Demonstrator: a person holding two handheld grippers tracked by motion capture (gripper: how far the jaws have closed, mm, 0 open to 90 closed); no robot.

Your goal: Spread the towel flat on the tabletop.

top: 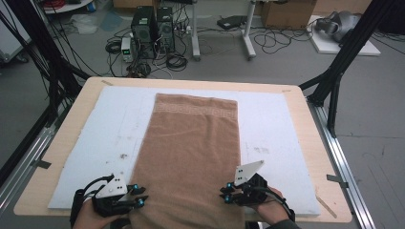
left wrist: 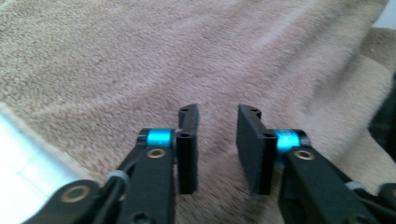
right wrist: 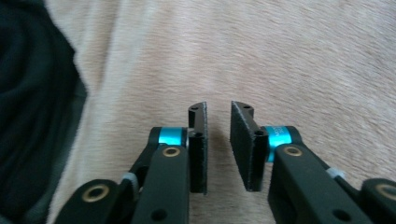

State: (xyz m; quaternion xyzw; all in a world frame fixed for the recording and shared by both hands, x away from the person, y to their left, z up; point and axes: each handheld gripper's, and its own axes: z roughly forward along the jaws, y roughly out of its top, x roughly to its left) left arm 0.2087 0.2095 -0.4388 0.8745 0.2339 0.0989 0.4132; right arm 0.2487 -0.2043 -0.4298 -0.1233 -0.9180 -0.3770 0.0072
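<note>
A tan towel (top: 191, 143) lies flat, folded into a long strip that runs from the far side of the white mat (top: 110, 124) to the near table edge. My left gripper (top: 142, 194) is at the towel's near left edge and points inward. In the left gripper view its jaws (left wrist: 217, 112) stand apart over the towel's pile (left wrist: 187, 56), with nothing pinched. My right gripper (top: 225, 193) is at the near right edge and points inward. Its jaws (right wrist: 218, 109) show a narrow gap above the towel (right wrist: 280, 60).
The mat lies on a light wooden table (top: 310, 119). Black frame posts (top: 344, 62) rise at both far sides. Computer towers (top: 153, 31) and cables are on the floor beyond. Dark cloth (right wrist: 32, 116) hangs at the left of the right gripper view.
</note>
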